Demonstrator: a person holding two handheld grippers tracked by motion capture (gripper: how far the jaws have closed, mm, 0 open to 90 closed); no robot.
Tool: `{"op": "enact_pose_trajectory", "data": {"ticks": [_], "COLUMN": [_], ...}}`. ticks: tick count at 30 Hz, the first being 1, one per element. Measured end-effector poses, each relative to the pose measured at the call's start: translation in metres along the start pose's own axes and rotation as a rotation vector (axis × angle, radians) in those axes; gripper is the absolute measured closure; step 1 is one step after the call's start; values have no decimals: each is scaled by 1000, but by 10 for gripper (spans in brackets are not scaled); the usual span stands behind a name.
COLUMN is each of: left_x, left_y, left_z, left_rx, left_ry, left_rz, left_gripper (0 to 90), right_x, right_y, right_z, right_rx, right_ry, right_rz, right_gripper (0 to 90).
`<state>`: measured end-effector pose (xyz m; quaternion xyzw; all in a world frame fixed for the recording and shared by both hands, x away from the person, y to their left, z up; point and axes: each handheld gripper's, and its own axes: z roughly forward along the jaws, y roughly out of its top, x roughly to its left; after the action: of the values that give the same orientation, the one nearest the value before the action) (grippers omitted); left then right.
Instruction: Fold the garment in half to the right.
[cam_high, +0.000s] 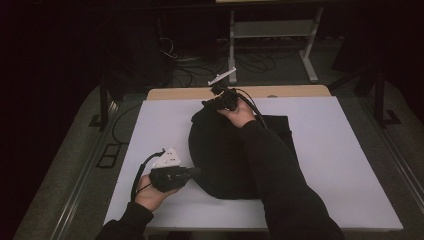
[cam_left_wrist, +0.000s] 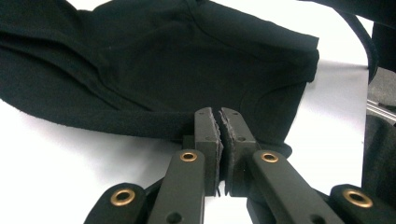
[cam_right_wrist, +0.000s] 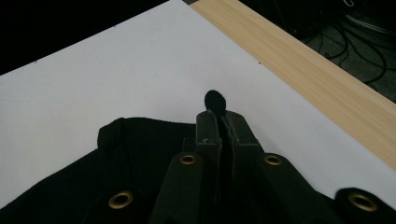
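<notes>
Both tongs clamped on black garment (cam_high: 225, 150): left tongs (cam_left_wrist: 219, 119) near-left hem, right tongs (cam_right_wrist: 219, 109) far edge. Soft, light, floppy; edges grip best.

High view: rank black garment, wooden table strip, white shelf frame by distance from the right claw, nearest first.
1. black garment: pinched in the right claw at its far edge.
2. wooden table strip: just beyond the claw, along the far side of the white board.
3. white shelf frame: on the floor, farther back.
</notes>
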<state>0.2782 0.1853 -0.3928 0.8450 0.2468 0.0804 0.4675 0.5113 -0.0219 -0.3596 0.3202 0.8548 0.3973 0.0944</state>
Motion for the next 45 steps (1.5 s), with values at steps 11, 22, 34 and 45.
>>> {"op": "enact_pose_trajectory", "data": {"ticks": [11, 22, 34, 45], "left_x": [-11, -17, -26, -37], "left_y": [21, 38, 53, 67], "left_z": [13, 24, 42, 61], "left_rx": [14, 7, 7, -9], "left_ry": [-31, -51, -85, -116], "left_rz": [53, 79, 110, 127], "left_gripper": [851, 851, 851, 851], "right_x": [-9, -19, -29, -44], "right_y": [0, -4, -12, -26], "right_z": [-22, -37, -48, -63], "right_rx": [-7, -28, -39, -44], "right_ry": [-30, -50, -61, -93], "right_rz": [0, 9, 20, 39], "right_gripper": [841, 840, 840, 841]}}
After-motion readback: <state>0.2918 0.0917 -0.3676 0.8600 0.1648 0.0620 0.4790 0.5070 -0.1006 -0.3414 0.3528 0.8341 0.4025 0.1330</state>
